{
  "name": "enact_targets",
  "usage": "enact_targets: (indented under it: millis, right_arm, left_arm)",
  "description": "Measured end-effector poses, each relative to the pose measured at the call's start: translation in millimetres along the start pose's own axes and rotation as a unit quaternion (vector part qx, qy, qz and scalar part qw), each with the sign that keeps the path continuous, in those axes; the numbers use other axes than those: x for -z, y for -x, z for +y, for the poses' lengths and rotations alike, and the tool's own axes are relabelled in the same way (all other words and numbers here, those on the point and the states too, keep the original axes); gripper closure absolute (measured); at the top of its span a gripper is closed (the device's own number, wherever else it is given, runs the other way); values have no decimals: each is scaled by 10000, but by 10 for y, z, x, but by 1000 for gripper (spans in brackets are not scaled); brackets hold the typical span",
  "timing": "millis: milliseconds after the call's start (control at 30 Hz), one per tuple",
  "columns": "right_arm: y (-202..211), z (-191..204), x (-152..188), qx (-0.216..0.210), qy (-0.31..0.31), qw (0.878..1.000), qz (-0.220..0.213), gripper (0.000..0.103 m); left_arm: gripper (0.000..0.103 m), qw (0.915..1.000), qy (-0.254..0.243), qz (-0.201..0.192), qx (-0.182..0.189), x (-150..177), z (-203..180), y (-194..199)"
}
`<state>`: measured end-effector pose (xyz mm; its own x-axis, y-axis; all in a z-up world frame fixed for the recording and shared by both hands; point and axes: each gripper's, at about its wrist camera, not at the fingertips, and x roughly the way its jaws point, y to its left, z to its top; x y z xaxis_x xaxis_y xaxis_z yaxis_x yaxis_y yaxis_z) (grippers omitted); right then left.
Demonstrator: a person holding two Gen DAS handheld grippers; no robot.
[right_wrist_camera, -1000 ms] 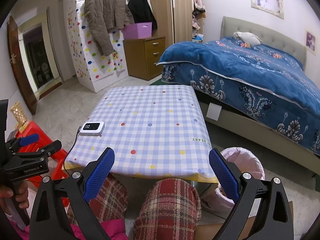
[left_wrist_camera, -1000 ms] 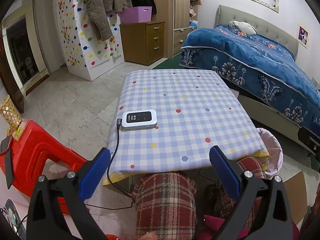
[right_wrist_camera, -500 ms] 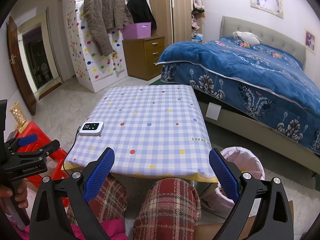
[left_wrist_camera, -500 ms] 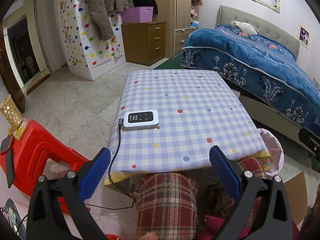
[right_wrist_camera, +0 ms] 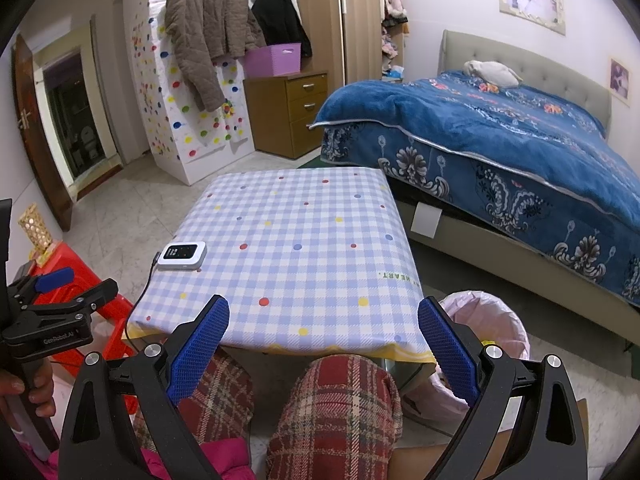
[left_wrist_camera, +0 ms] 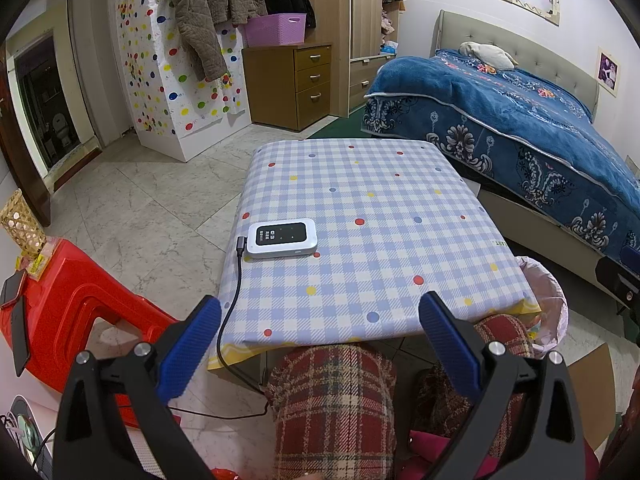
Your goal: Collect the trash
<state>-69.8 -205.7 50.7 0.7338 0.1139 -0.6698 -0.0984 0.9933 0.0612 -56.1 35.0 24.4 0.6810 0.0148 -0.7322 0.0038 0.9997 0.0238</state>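
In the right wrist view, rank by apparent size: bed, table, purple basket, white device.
Largest to smallest:
1. bed
2. table, nearer the camera, so true order with the bed is unsure
3. purple basket
4. white device

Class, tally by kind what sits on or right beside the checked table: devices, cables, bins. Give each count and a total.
Devices: 1, the white device on the table.
Cables: 1, the black cable plugged into it.
Bins: 1, the pink-lined bin beside the table.
Total: 3.
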Motion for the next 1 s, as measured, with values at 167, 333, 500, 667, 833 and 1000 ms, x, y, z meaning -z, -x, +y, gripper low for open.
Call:
enact_targets:
  millis: [167, 333, 500, 667, 833, 1000]
  right_arm:
    - [0, -4, 0, 1, 0, 10000, 0, 9]
    - [-5, -9, 14, 14, -16, 10000, 5, 9]
    - [-6, -11, 11, 15, -15, 10000, 9, 9]
    - [-7, -15, 16, 4, -13, 10000, 8, 9]
    - [-7, -11, 9, 13, -20, 10000, 11, 9]
    - [-15, -4, 11, 16, -18, 10000, 19, 9]
  left_arm:
    - [7, 10000, -7, 0, 4, -2, -3, 2]
    - [7, 10000, -14, -7, 7, 1, -2, 10]
    - [7, 10000, -12, -2, 6, -1, -6, 7]
    - [7, 10000, -20, -5, 1, -1, -8, 11]
    - [7, 10000, -11, -1, -4, 0, -5, 13]
    - [7, 10000, -1, -2, 12, -5, -5, 10]
